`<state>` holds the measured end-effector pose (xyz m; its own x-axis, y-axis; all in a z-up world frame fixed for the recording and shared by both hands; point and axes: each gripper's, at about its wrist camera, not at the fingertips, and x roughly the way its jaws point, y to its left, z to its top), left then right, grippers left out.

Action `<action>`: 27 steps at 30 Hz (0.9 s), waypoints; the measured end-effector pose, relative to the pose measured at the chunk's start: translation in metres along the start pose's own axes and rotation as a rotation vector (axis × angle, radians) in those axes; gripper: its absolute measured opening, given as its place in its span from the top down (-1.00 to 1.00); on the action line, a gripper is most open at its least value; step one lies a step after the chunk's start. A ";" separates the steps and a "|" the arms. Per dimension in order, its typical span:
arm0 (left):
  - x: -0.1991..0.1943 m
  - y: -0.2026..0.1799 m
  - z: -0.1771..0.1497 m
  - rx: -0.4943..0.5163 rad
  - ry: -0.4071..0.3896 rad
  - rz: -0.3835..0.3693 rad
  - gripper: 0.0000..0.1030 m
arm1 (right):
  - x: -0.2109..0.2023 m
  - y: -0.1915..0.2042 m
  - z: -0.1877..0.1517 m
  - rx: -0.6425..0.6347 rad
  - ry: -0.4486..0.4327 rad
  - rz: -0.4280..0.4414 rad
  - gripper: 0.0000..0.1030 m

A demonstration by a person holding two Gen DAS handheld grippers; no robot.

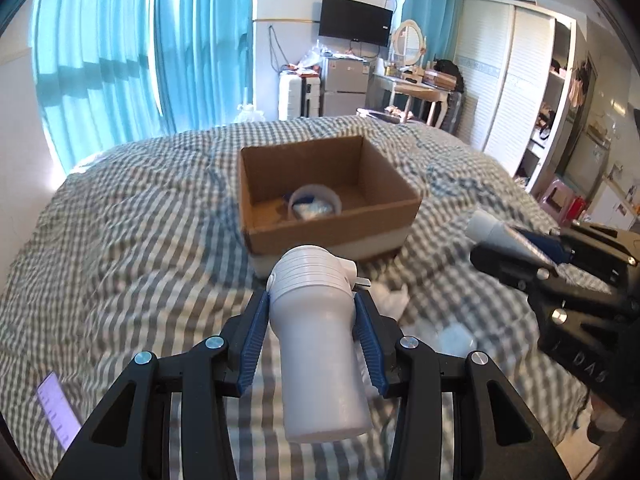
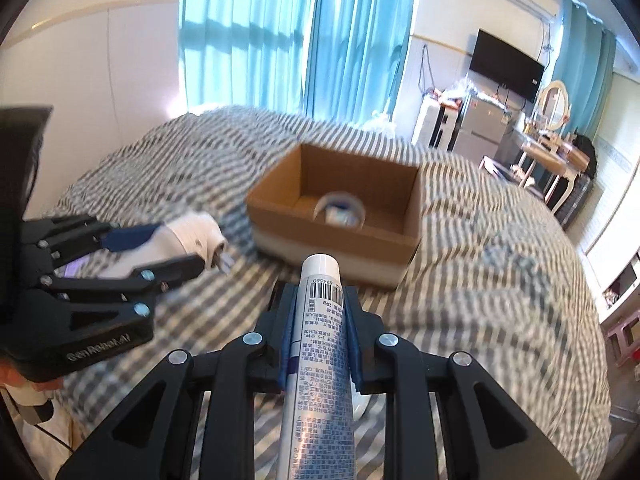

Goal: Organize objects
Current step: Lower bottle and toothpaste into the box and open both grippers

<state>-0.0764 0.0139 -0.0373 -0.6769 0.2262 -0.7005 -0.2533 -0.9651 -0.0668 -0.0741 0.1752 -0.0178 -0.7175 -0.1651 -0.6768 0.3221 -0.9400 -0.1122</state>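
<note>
My left gripper is clamped on a white plastic bottle — the blue pads press against its body just below the ribbed cap, which points ahead toward the cardboard box. The bottle hangs above the striped bedspread, short of the box's near wall. In the right wrist view I see that same gripper from the side, the bottle sticking out past its fingertips.

My right gripper is closed tight on a slim white tube, printed text and a barcode facing up, cap end forward and aimed at the box. From the left wrist view the right gripper sits off to the side with the tube held out, its white cap toward the box and clear of the rim.

The box sits open in the middle of the bed, and inside it lies a round clear container with something white and blue in it — I cannot make out what. Some crumpled white stuff lies on the bedspread just beside the left gripper; it is blurred. Both grippers are near each other, apart, neither over the box opening.
</note>
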 end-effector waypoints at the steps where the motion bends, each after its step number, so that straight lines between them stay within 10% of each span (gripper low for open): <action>1: 0.002 0.002 0.008 -0.006 -0.002 -0.010 0.13 | 0.000 -0.003 0.008 0.000 -0.010 0.000 0.59; 17: 0.081 0.027 0.135 0.006 -0.038 0.056 0.14 | 0.076 -0.059 0.139 0.069 -0.070 0.014 0.59; 27: 0.172 0.045 0.165 -0.001 0.050 0.071 0.13 | 0.192 -0.096 0.158 0.118 0.071 0.017 0.59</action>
<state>-0.3182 0.0313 -0.0434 -0.6580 0.1502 -0.7379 -0.2048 -0.9787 -0.0165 -0.3406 0.1864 -0.0218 -0.6661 -0.1634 -0.7278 0.2560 -0.9665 -0.0173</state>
